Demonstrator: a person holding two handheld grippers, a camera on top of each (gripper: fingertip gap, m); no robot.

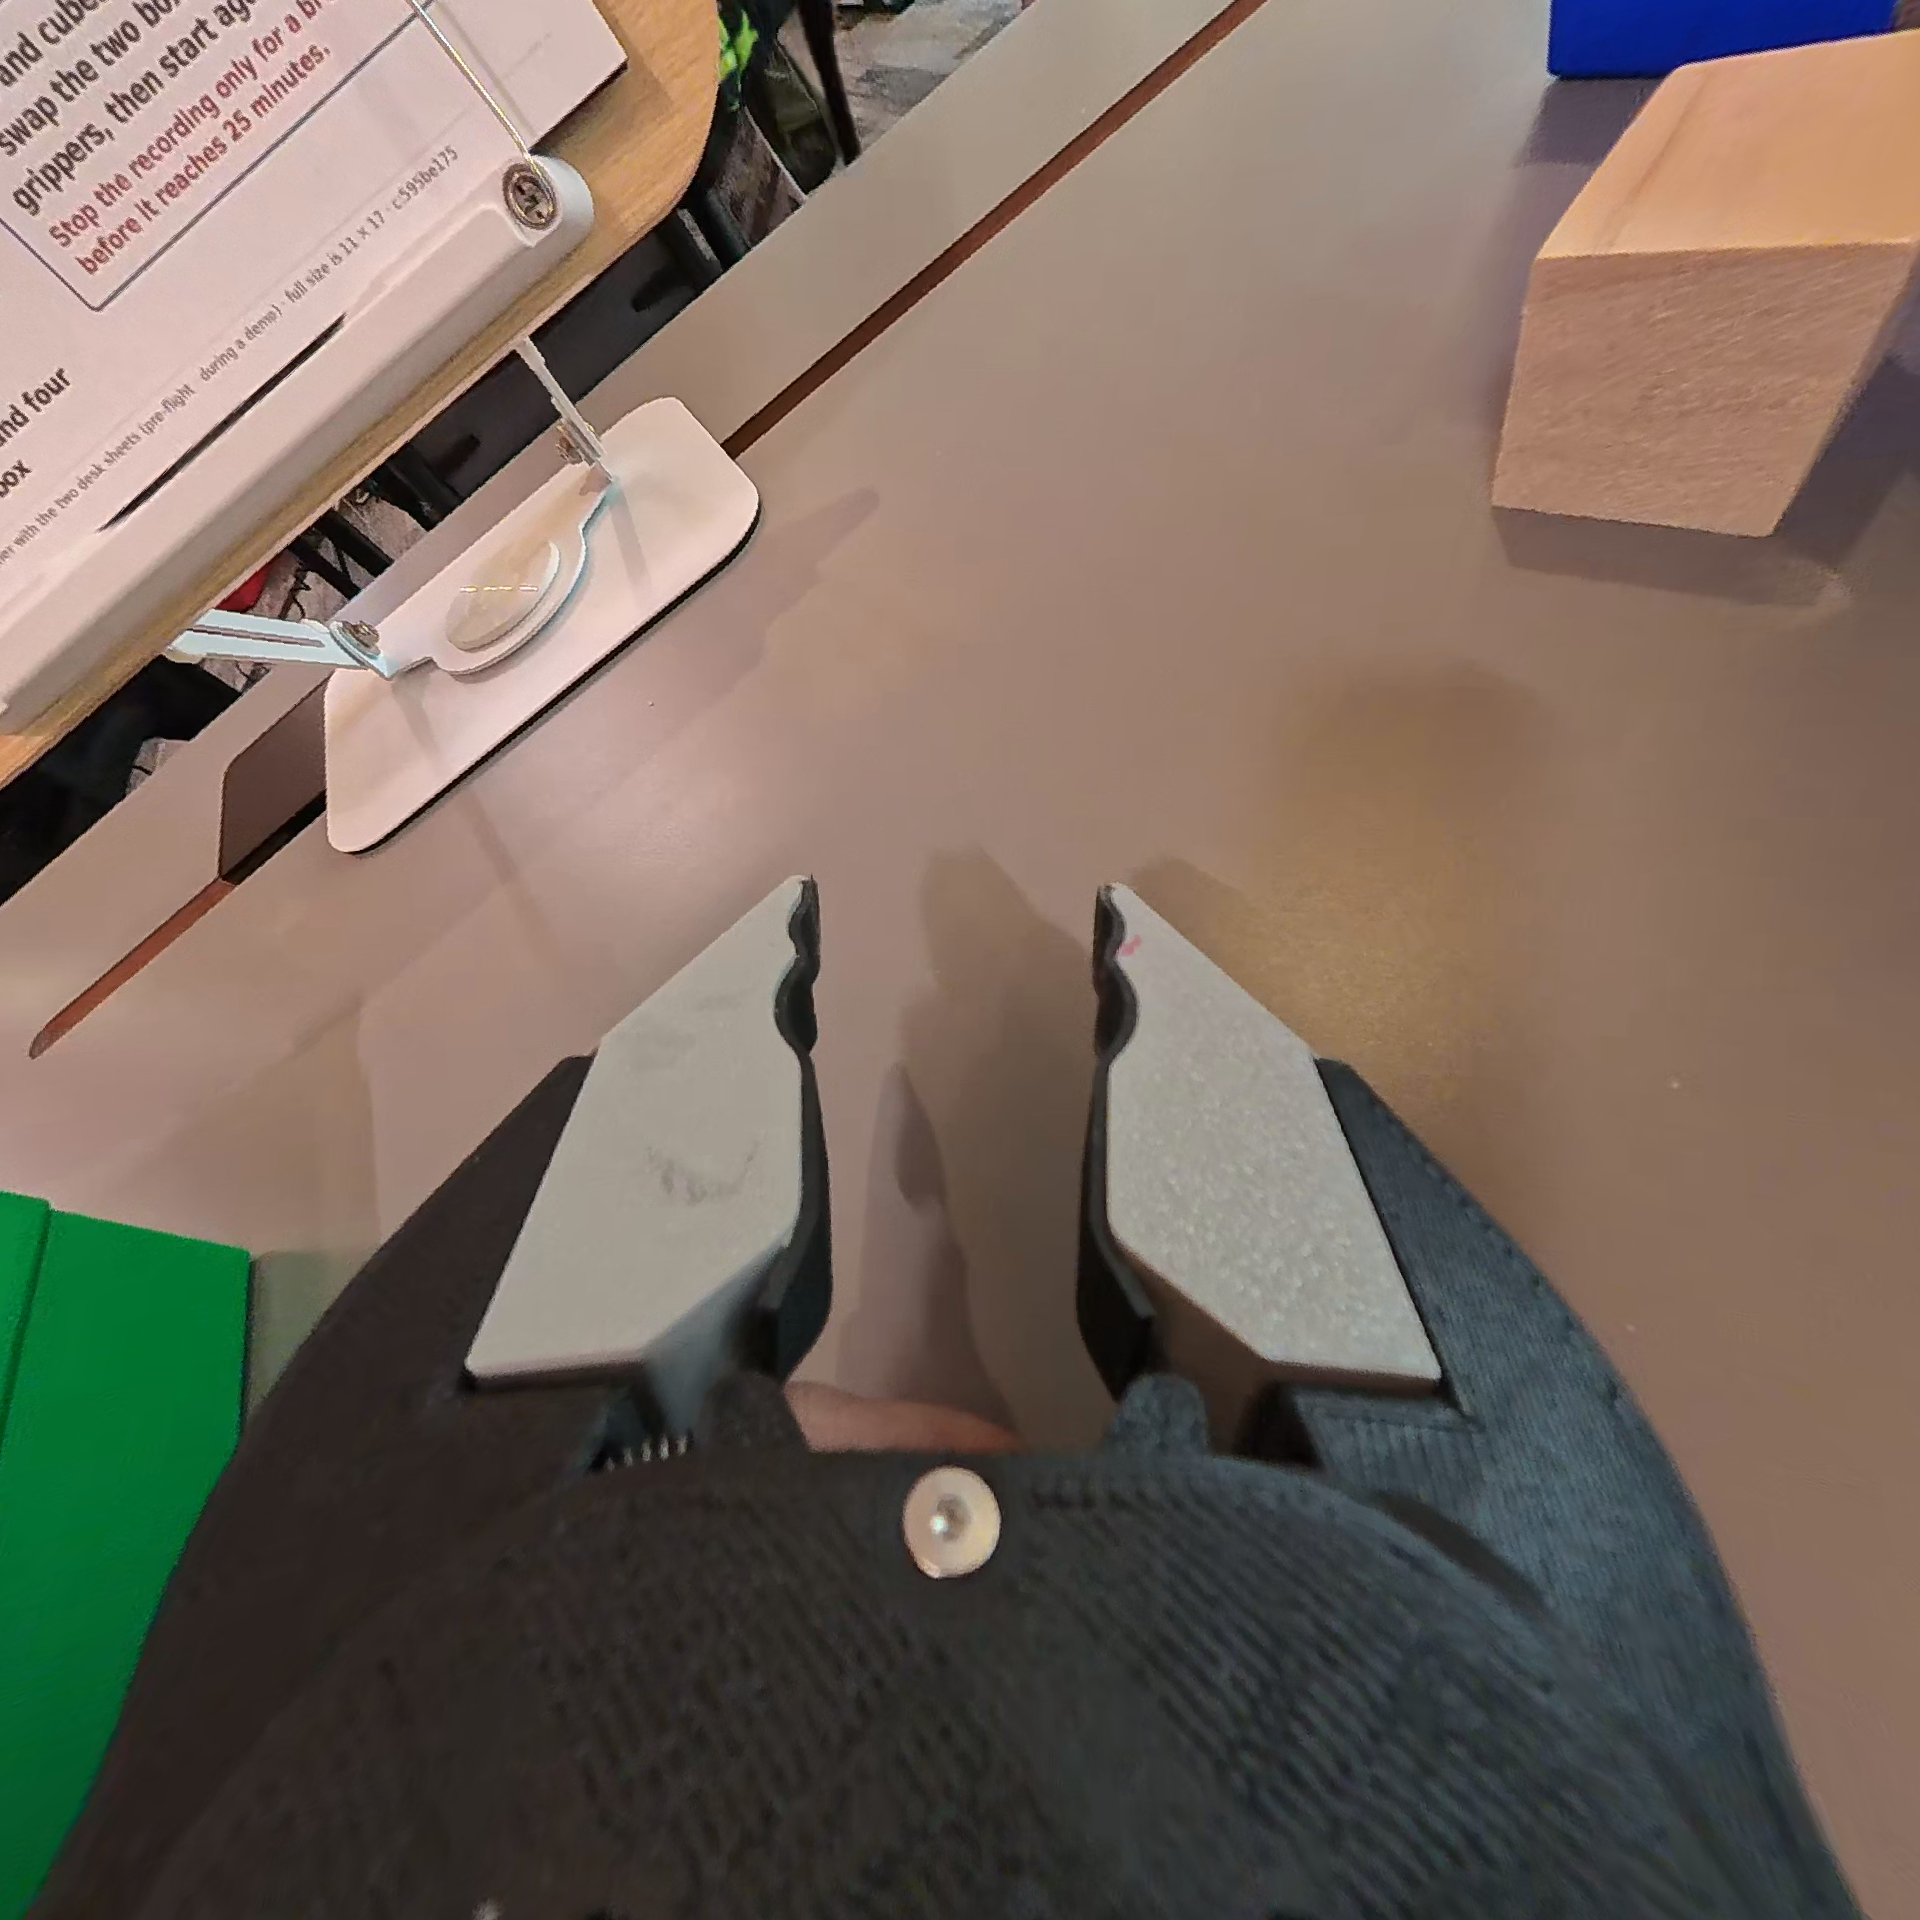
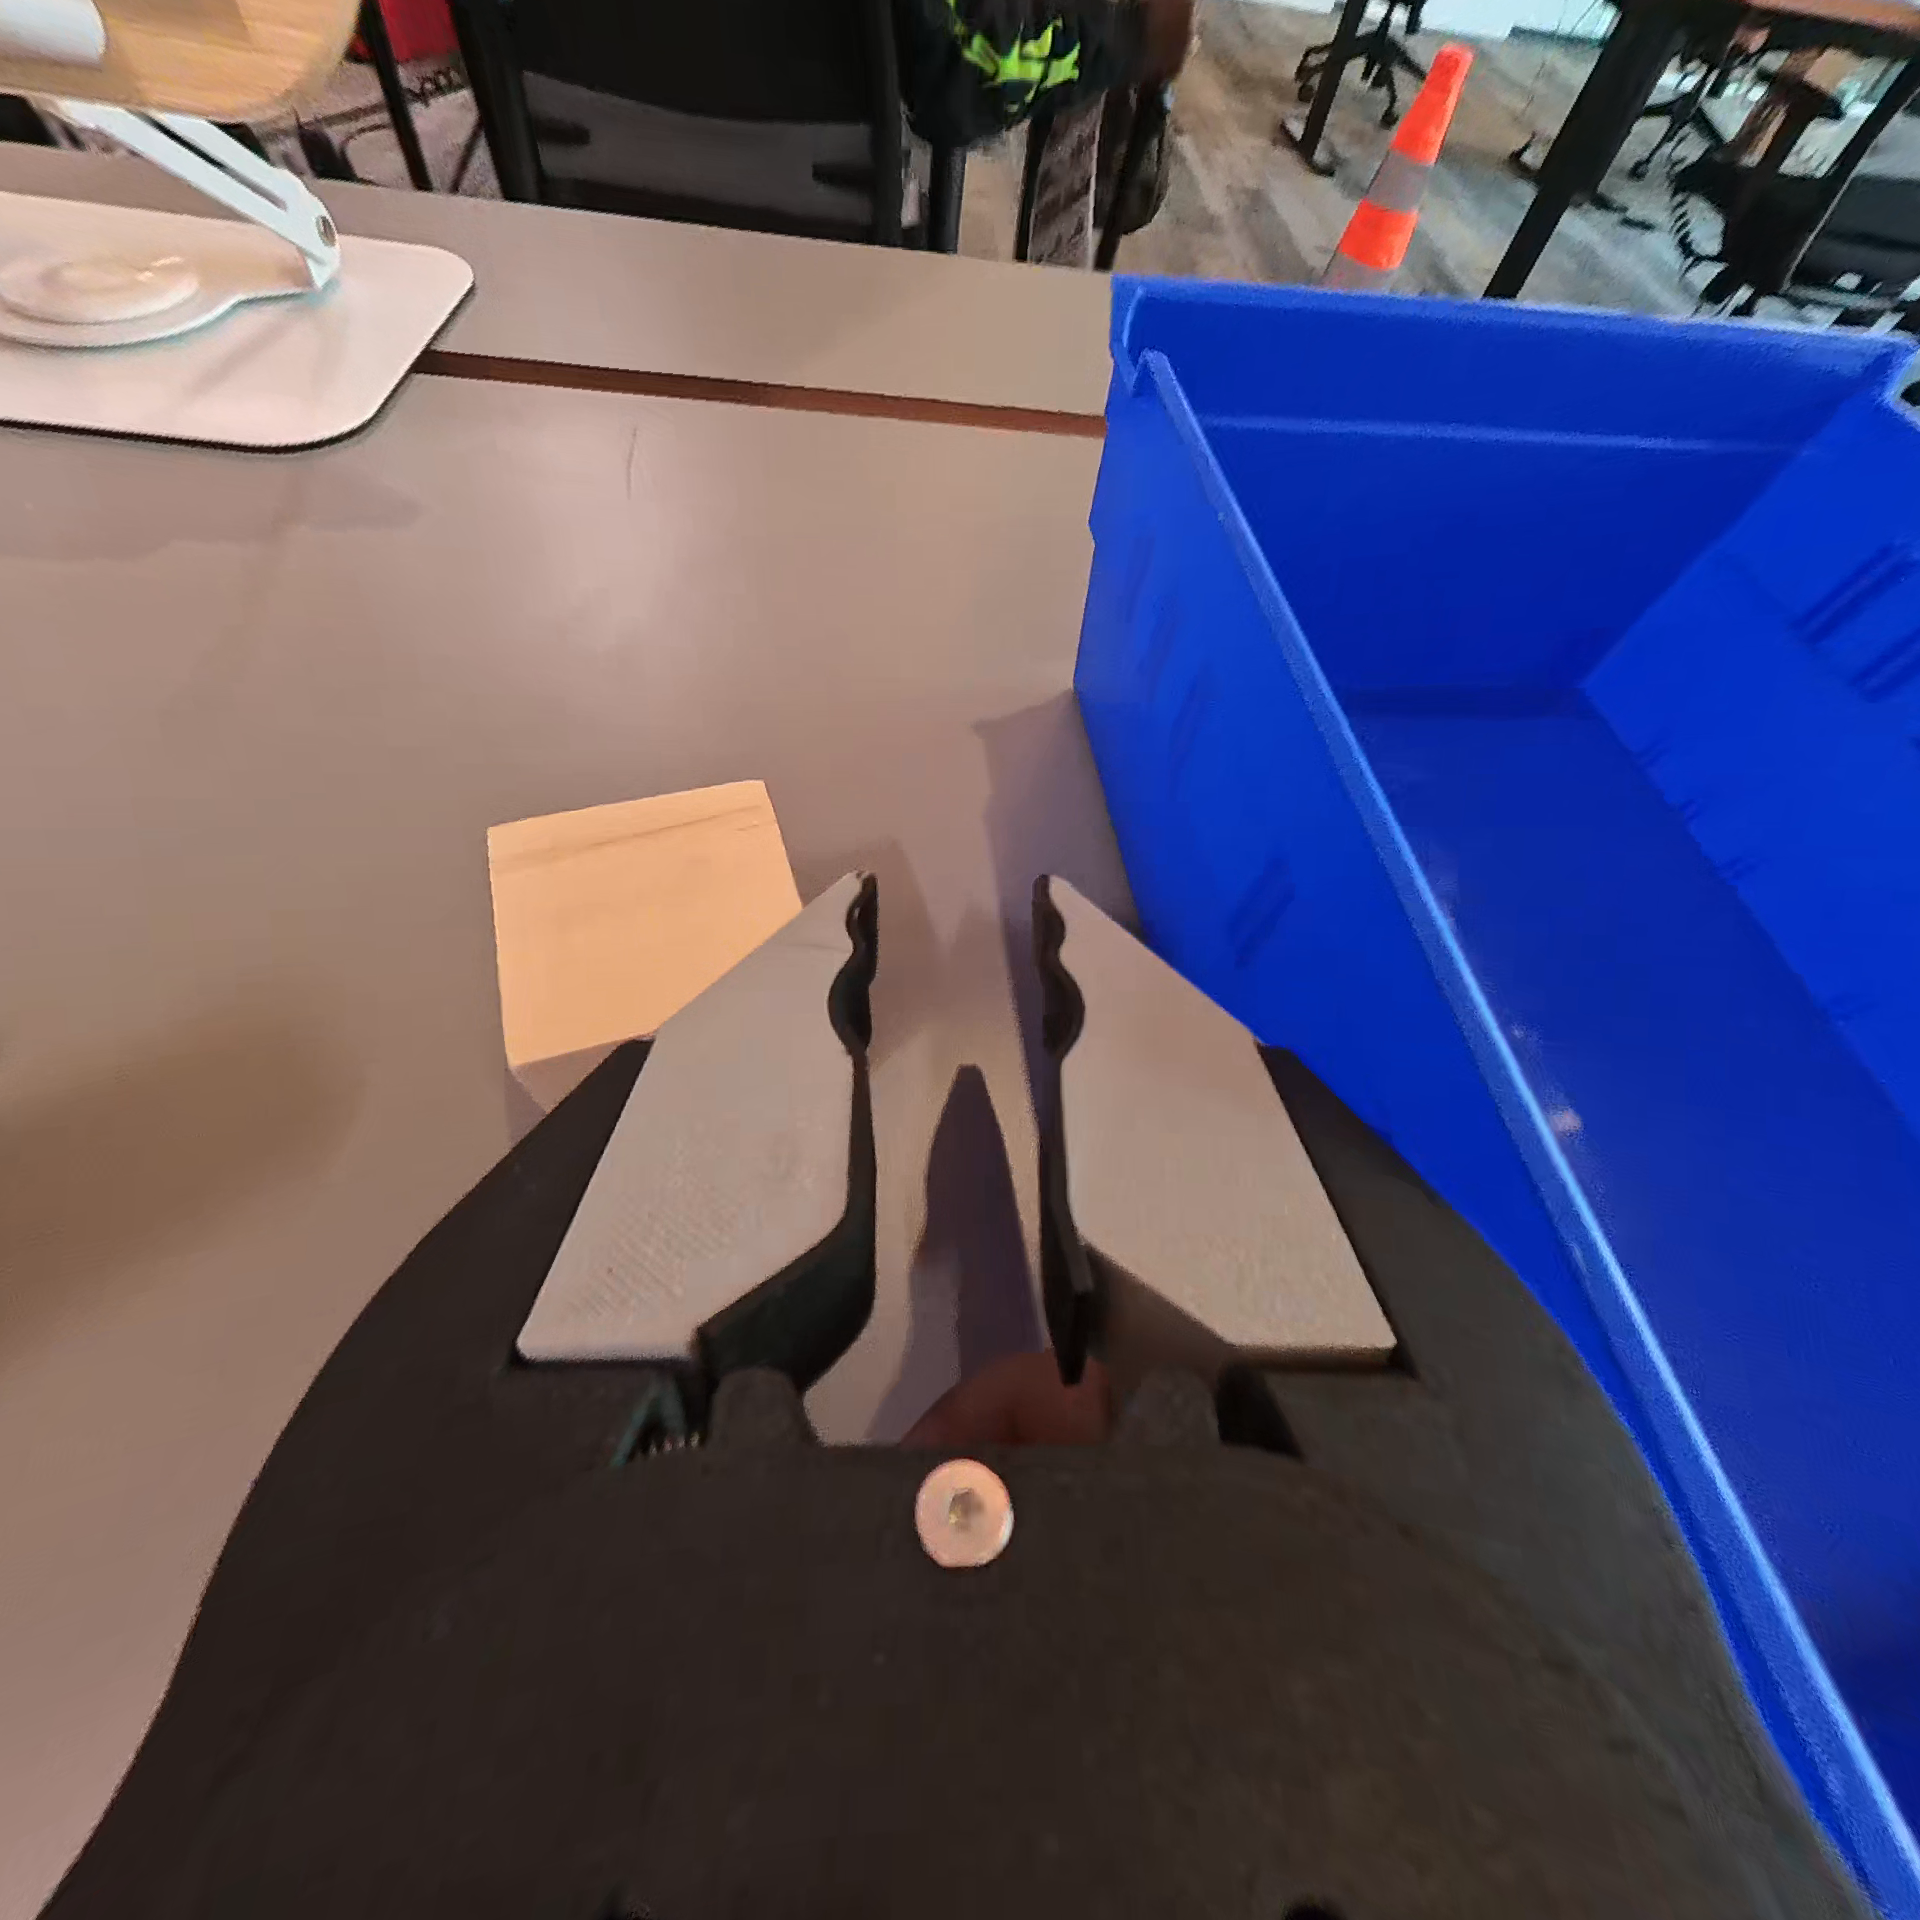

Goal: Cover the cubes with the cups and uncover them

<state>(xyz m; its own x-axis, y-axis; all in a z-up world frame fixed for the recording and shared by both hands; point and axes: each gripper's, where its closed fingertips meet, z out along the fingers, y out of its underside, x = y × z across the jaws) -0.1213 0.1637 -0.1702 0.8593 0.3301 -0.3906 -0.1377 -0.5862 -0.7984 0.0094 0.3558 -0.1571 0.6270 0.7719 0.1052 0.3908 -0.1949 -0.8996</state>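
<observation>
- Worktop: grey-brown, matt, with a dark seam running across its far part; carries everything listed below.
- Blue bin: open-topped plastic container on the right of the worktop, seen from the right wrist view; its visible interior floor holds nothing. A blue corner also shows at the top of the left wrist view.
- White stand: flat rounded base plate with a hinged arm, bearing a board with a printed sheet; at the far left of the worktop.
- Green object: flat-sided, only partly in view at the left edge of the left wrist view.
- Wooden cube: pale unfinished wood, visible grain, sharp edges; rests on the worktop just left of the right tongs and near the blue bin's wall. In the left wrist view it sits well ahead and to the right.
- Right tongs: fingers parted, nothing between them, bare worktop below.
- Left tongs: parted wider, also holding nothing, over bare worktop.
</observation>
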